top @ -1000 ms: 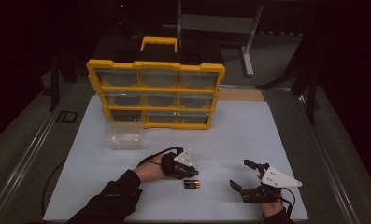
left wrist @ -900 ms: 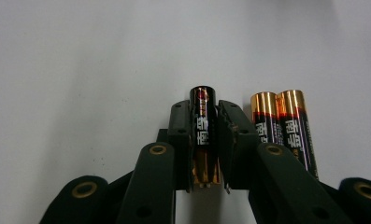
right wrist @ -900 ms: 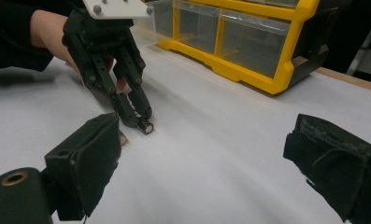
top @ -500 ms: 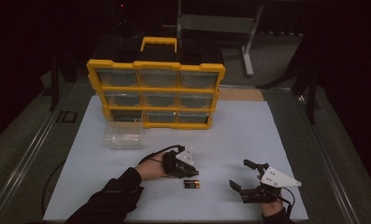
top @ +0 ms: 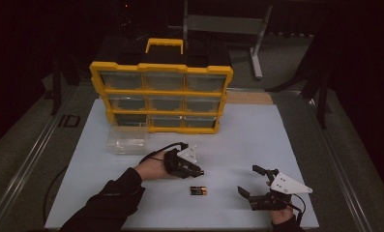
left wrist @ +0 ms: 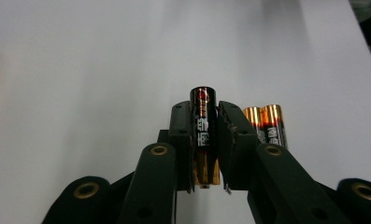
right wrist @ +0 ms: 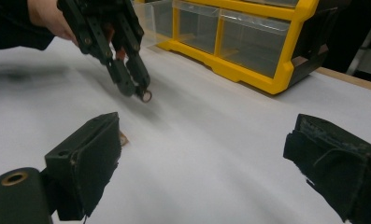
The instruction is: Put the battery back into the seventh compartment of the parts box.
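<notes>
1 black-and-gold battery point(left wrist: 203, 122) clenched lengthwise in the left tool point(left wrist: 204, 116), 2 matching batteries point(left wrist: 266, 125) beside.

Battery point(left wrist: 203, 122): glossy metallic wrap. Tongs point(left wrist: 204, 122): matt black plastic. Organizer point(top: 161, 97): yellow plastic, clear drawers. Table point(top: 257, 145): matt, smooth.

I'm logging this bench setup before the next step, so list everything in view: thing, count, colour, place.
Battery: one, black and gold, clamped in the left tongs.
Loose batteries: two, black and gold, side by side on the table.
Organiser case: one, yellow with clear drawers, at the far edge.
Clear bin: one, transparent, before the case's left corner.
Table: one, white.
Left tongs: black, shut on the battery, above the table.
Right tongs: black, open, near right.
</notes>
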A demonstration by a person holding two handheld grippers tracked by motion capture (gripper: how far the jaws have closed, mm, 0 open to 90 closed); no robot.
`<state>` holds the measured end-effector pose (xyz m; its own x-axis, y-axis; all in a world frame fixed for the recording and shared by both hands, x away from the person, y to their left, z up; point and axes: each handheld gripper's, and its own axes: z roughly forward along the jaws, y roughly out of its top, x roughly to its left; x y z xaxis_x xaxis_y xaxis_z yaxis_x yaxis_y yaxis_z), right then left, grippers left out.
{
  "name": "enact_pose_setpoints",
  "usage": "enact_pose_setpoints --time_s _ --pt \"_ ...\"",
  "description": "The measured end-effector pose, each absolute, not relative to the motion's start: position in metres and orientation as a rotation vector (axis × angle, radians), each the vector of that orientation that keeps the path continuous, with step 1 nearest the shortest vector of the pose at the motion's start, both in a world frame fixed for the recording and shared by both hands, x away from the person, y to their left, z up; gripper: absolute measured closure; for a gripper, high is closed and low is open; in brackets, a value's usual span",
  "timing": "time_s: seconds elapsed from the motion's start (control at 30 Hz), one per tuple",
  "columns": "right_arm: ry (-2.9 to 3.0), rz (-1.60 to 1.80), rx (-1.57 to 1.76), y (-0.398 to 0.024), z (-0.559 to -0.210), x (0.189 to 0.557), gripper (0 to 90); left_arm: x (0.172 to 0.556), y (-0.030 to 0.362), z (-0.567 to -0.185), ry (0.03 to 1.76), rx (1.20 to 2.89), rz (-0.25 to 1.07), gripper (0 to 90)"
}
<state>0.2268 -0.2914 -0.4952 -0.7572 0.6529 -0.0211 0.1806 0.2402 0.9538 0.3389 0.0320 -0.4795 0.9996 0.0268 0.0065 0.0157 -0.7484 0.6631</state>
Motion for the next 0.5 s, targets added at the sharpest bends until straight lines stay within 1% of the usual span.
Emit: enact_pose_setpoints --time_s 0.03,0.07,0.5 --pt "2.102 1.531 0.763 -0.291 -0.495 0.227 9.0 0.340 0.034 -0.477 0.023 2.421 -0.001 75.9" --pt "2.100 1.533 0.763 -0.291 -0.495 0.227 9.0 0.340 0.035 -0.475 0.020 2.424 0.017 75.8" --pt "2.096 1.533 0.761 -0.292 -0.495 0.227 8.9 0.343 0.058 -0.448 0.011 2.420 0.040 75.8"
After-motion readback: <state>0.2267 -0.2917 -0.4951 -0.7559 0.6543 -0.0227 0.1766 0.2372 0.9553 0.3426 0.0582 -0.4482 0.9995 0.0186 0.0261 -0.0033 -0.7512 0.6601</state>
